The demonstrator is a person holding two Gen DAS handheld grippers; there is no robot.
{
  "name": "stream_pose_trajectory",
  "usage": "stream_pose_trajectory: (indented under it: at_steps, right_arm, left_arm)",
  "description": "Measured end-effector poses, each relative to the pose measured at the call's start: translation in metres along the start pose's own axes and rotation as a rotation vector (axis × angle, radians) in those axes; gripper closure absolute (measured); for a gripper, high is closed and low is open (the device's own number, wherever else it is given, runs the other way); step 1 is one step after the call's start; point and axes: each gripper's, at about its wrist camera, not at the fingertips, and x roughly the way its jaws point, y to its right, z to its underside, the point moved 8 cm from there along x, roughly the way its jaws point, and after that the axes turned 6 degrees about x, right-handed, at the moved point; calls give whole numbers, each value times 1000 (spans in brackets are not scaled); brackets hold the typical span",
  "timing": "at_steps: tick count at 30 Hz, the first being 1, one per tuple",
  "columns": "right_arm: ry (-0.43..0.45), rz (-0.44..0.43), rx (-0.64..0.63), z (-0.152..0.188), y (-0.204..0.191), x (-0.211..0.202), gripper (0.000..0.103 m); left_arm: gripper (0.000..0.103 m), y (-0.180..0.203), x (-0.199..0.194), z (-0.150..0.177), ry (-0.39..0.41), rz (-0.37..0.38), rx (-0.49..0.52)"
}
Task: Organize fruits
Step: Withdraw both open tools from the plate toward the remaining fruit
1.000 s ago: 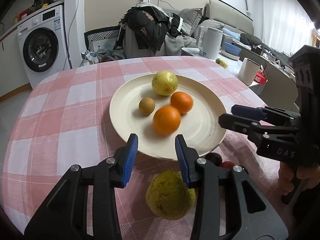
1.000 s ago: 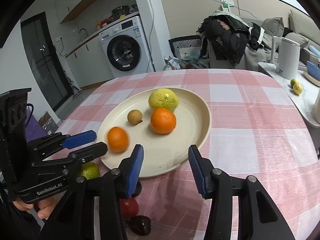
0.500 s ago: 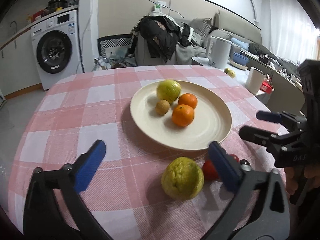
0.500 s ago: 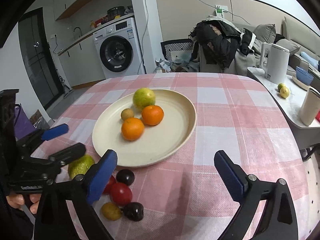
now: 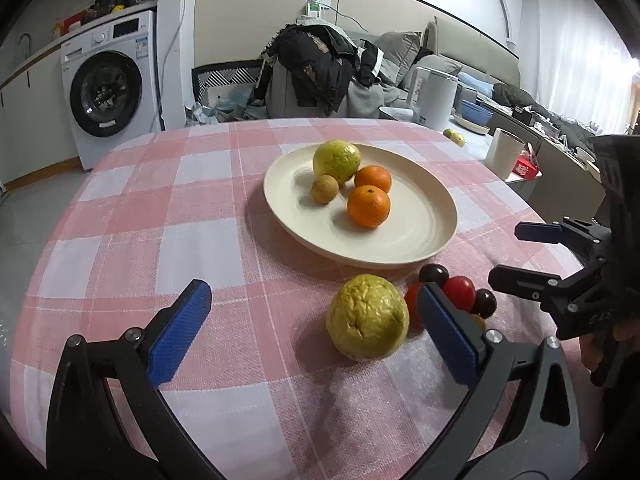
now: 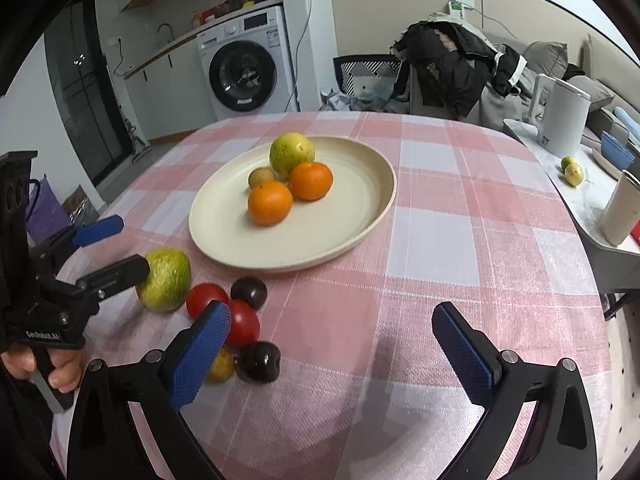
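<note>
A cream plate point(image 5: 420, 236) point(image 6: 360, 216) on the pink checked table holds a yellow-green fruit point(image 5: 336, 160), two oranges point(image 5: 368, 206) point(image 5: 373, 178) and a small brown fruit point(image 5: 325, 189). On the cloth near the plate's front lie a large green-yellow fruit point(image 5: 367, 317) point(image 6: 165, 278), red tomatoes point(image 6: 242, 322), dark round fruits point(image 6: 258, 361) and a small yellow fruit point(image 6: 221, 366). My left gripper point(image 5: 316, 332) is open and empty, the green-yellow fruit just ahead between its fingers. My right gripper point(image 6: 332, 352) is open and empty, beside the small fruits.
The pink checked tablecloth point(image 5: 160, 220) covers a round table. A white side counter point(image 6: 576, 184) at the right carries a kettle point(image 6: 562, 118), a cup and two small fruits. A washing machine point(image 5: 108, 94) and a clothes-laden chair stand behind.
Both grippers opened wide and pulled back from the plate. An orange that was at the plate's near edge now rests by the other fruits.
</note>
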Motion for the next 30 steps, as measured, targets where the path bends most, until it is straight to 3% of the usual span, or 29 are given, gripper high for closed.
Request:
stream_pose_trajectory:
  at_steps: [8,30]
  right_arm:
    - [-45,14,-117,12,-6,-1,0]
    - [-162,53,-197,37,-3,11,0]
  left_arm:
    - [1,15,6,5,-38,14,56]
    - [1,16,9,5,-51,17,57]
